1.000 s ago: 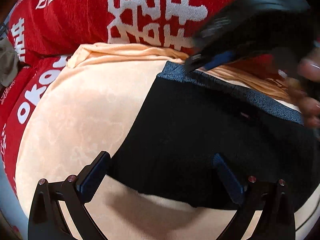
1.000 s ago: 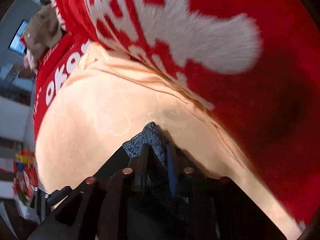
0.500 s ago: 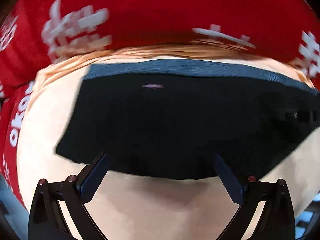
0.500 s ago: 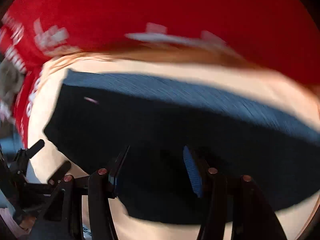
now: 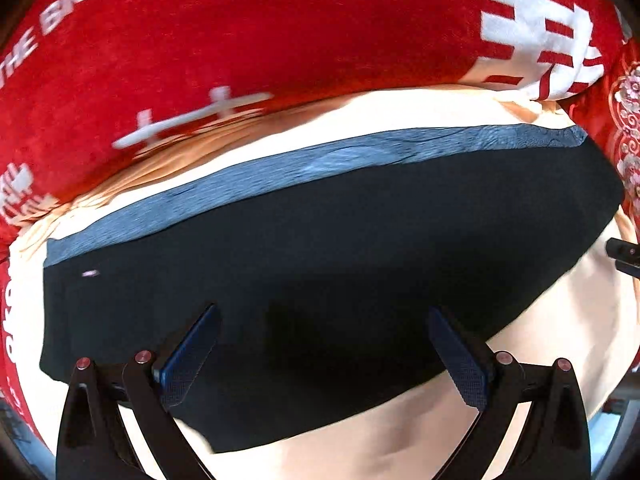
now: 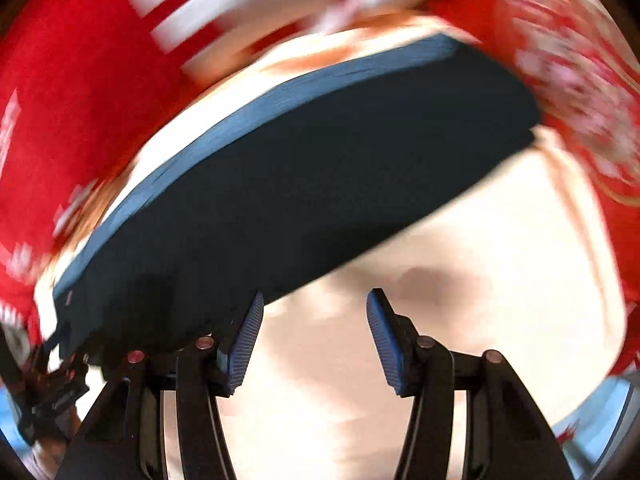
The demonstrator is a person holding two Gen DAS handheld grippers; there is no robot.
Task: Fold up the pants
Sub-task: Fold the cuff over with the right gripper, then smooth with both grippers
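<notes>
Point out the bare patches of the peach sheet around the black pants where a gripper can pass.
Bare peach sheet lies open below the black pants, in front of the right gripper. A narrow strip runs between the grey waistband and the red blanket; tighter there.

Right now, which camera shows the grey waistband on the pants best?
The left wrist view: the waistband is sharp there, running the whole upper edge of the pants. The right wrist view shows it too, but blurred.

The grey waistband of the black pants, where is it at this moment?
In the left wrist view the grey waistband runs along the far edge of the black pants, which lie flat on the peach sheet, just before the red blanket.
</notes>
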